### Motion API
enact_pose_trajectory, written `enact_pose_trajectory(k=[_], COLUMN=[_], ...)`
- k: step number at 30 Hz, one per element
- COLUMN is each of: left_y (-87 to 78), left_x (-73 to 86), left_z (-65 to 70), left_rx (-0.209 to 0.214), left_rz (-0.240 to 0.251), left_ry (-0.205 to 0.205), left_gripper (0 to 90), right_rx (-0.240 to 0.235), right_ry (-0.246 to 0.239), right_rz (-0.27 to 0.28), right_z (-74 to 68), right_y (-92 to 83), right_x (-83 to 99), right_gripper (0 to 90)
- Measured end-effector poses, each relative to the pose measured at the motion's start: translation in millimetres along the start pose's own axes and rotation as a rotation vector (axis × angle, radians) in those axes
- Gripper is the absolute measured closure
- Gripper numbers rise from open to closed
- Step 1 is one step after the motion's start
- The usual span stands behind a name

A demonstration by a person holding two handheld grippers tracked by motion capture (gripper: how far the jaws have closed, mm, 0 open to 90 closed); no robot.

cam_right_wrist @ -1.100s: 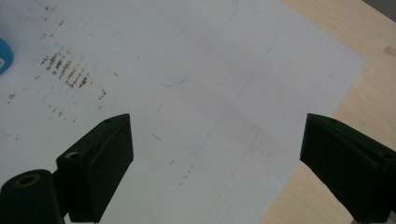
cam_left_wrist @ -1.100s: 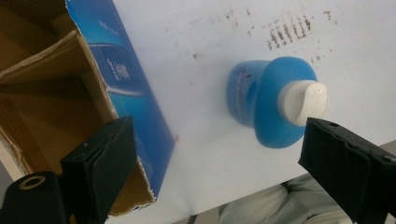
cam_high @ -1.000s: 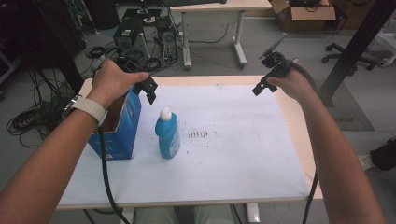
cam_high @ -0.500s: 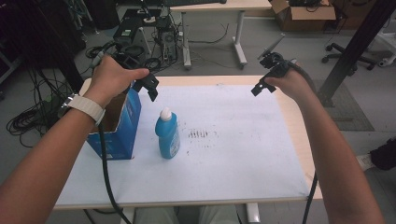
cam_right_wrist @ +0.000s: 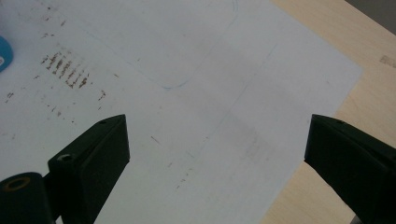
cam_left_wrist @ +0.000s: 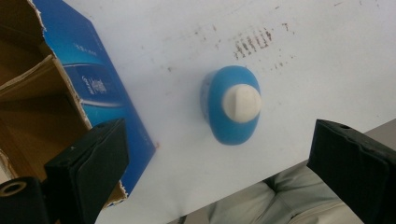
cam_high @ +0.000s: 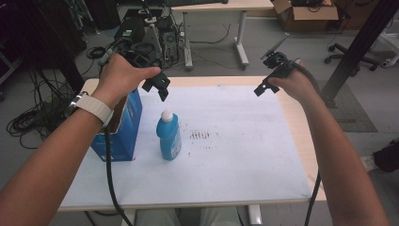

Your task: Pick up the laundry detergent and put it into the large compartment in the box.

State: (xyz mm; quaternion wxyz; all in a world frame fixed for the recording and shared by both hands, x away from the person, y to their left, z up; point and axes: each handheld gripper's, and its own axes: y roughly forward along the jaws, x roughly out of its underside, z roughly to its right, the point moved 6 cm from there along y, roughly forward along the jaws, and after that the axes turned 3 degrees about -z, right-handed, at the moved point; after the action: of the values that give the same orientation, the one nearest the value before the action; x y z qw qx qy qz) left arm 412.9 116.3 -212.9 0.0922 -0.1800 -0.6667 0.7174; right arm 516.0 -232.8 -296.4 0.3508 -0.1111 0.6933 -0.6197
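Standing off to the side here. Far left on the desk [cam_high: 291,122] there's an open blue cardboard box [cam_high: 123,127], flaps up, and the blue bottle [cam_high: 169,135] with the white cap stands upright just beside it, a small gap between them.

The left hand-held gripper [cam_high: 160,87] hangs above the bottle, jaws spread wide, nothing in them. In the left gripper view the bottle's cap [cam_left_wrist: 241,102] sits between the two jaws but closer to the middle-right, and the box wall is right under the left jaw. So my worry: if it drops straight down, that jaw could catch the box edge, or shove the bottle over, since it's tall and looks tippy. A smooth plastic body could also slip out of a shallow pinch.

The right hand-held gripper [cam_high: 266,84] is well apart over the far right of the white sheet [cam_high: 235,155], jaws also spread, holding nothing.

Writing: there's white print on the box side, too small and blurry to read. No readable brand on the bottle either.
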Motion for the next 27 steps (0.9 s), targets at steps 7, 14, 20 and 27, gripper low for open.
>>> enact_pose_trajectory(k=[7, 14, 20, 27], left_y=[5.8, 16.3, 24.9, 35.7], left_x=[1.4, 5.3, 5.8, 5.2], left_z=[8.9, 15.7, 20.7, 24.7], left_rx=[0.002, 0.025, 0.023, 0.022], left_rz=[-0.009, -0.026, -0.050, -0.046], left_ry=[0.000, 0.001, 0.005, -0.020], left_gripper=[7.1, 8.4, 8.4, 6.8], right_rx=[-0.006, -0.008, -0.012, -0.011], right_ry=[-0.014, -0.027, -0.031, -0.036], right_rz=[-0.003, -0.009, -0.008, -0.017], right_z=[-3.6, -4.6, -5.2, -5.2], right_y=[2.1, 3.4, 3.4, 3.5], right_x=[-1.6, -1.4, -1.8, -0.1], right_gripper=[6.6, 6.6, 6.6, 6.6])
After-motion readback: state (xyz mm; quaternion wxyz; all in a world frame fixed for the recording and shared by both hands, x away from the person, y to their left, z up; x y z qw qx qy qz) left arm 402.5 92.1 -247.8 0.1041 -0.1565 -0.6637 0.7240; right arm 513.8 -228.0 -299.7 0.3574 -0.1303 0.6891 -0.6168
